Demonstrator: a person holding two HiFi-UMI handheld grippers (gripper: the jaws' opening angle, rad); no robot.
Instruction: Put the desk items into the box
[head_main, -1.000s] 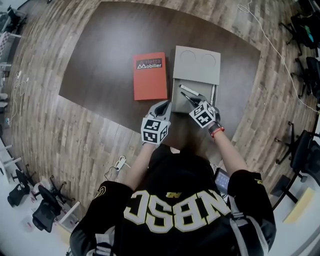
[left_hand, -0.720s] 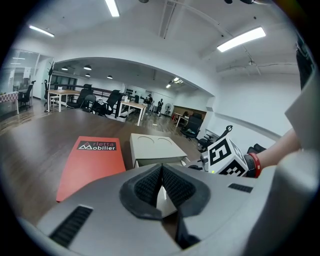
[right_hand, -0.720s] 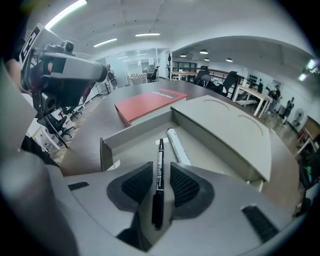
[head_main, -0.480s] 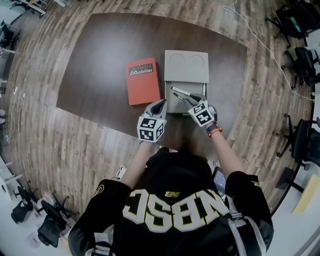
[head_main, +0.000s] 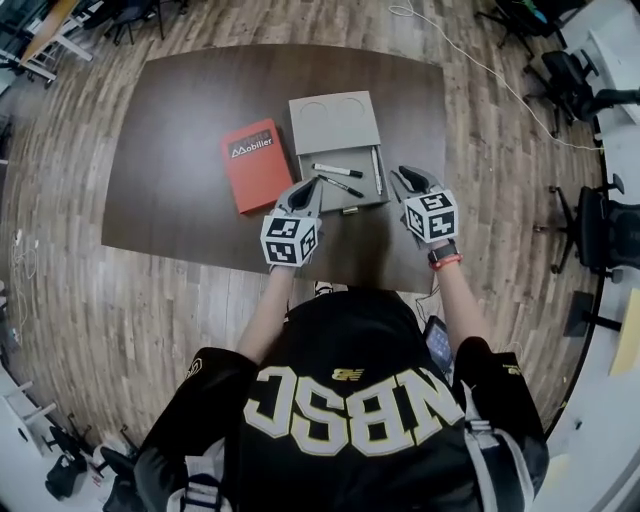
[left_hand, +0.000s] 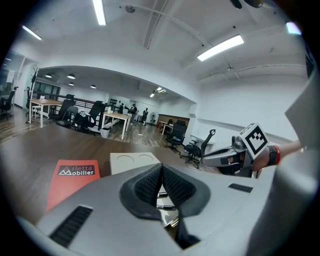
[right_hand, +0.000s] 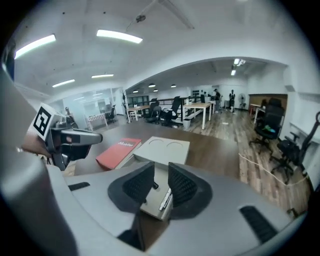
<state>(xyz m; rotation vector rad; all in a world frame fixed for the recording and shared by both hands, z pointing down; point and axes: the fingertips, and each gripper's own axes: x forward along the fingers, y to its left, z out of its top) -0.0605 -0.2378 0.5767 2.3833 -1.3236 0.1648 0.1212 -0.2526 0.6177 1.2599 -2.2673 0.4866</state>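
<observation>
- The box (head_main: 335, 125) sat open on the table (head_main: 180, 120), with pens (head_main: 337, 170) lying inside it.
- The red book (head_main: 250, 165) lay just beside the box (probably next to go in).
- The left gripper (head_main: 310, 187) was squeezed tight and held nothing.
- The right gripper (head_main: 405, 176) had a gap between its jaws, which were closing on nothing, so it looked free to fetch something.

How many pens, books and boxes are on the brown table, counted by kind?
Pens: 3, all in the box
Red book: 1
Grey box: 1
Total: 5
</observation>
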